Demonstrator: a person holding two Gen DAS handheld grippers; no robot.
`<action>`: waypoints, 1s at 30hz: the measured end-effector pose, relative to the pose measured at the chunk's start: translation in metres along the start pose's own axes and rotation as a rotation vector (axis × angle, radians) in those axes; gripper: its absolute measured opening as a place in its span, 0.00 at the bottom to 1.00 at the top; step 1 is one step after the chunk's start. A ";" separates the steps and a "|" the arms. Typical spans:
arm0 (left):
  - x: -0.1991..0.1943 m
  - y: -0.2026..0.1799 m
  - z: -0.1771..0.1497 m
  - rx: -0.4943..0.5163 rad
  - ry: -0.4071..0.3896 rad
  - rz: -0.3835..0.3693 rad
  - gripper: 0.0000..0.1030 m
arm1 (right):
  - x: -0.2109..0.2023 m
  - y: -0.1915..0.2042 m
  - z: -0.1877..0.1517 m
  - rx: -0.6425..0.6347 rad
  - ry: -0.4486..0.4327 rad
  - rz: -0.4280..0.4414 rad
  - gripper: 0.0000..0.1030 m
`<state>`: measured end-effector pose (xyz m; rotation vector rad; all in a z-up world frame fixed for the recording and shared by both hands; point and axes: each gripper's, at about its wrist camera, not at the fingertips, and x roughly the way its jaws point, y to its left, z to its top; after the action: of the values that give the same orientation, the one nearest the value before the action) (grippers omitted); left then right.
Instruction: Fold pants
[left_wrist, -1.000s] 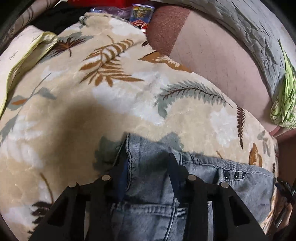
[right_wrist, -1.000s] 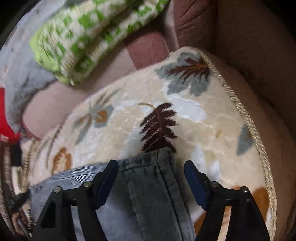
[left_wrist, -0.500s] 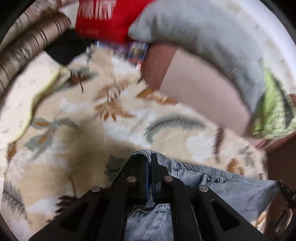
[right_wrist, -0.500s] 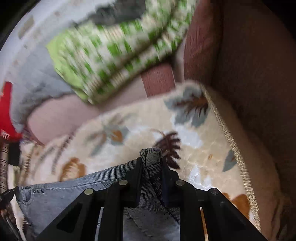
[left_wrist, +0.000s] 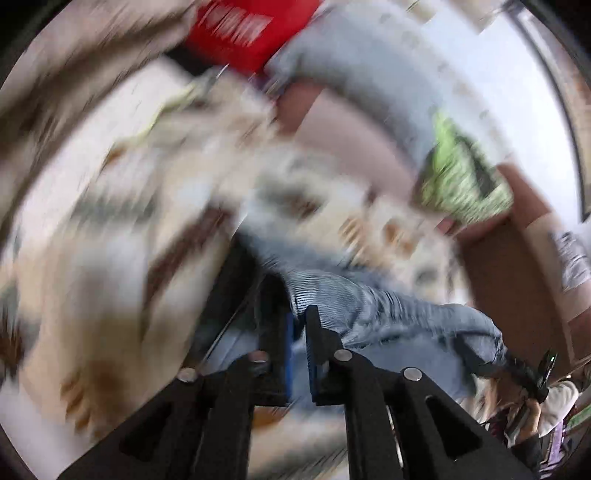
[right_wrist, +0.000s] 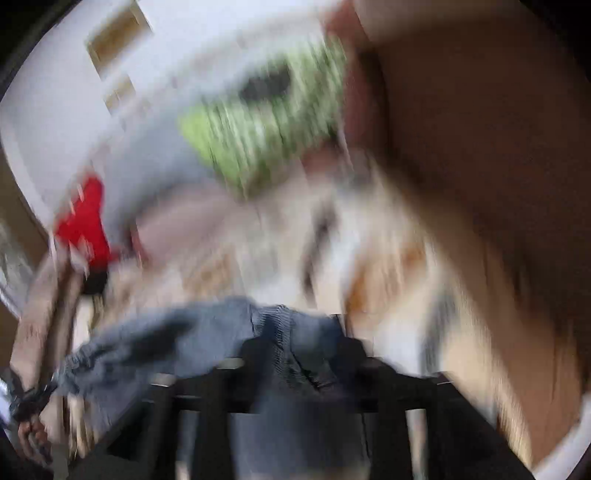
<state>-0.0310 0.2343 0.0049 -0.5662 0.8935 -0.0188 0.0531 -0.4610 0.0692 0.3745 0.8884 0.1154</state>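
Both grippers have come up off the leaf-print blanket (left_wrist: 122, 258) since a second ago, when they sat spread wide over the flat waistband. The left gripper (left_wrist: 300, 332) now has its two black fingers drawn nearly together, a fold of the jeans (left_wrist: 388, 314) pinched between the blue pads. The right gripper (right_wrist: 295, 339) also seems clamped on the denim, though the blur there is too heavy to judge the gap closely. Each tool points forward and slightly down toward the blanket, and everything around them is smeared with motion.

The jeans (right_wrist: 207, 332) hang stretched between the two grippers, raised above the blanket rather than lying on it as before. In the left view the far end of the cloth runs off to the other tool, low at the right edge.

Beyond the blanket sits a pinkish-brown cushion (left_wrist: 343, 133). Behind that lie a grey pillow (left_wrist: 362, 62), a green patterned cloth (left_wrist: 461, 177) and a red bag (left_wrist: 243, 29). The green cloth (right_wrist: 258, 136) and the red bag (right_wrist: 85, 221) show again in the right view.
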 end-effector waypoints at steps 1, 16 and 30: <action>0.002 0.013 -0.011 -0.017 0.027 0.067 0.08 | 0.008 -0.016 -0.027 0.037 0.082 -0.018 0.73; 0.056 -0.061 -0.025 0.118 0.042 0.158 0.46 | 0.040 -0.044 -0.003 0.231 0.189 0.027 0.73; 0.091 -0.045 -0.041 0.185 0.055 0.213 0.47 | 0.079 0.022 0.047 -0.131 0.068 -0.227 0.07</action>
<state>0.0064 0.1551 -0.0601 -0.2974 0.9907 0.0751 0.1407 -0.4336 0.0460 0.1464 0.9790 -0.0228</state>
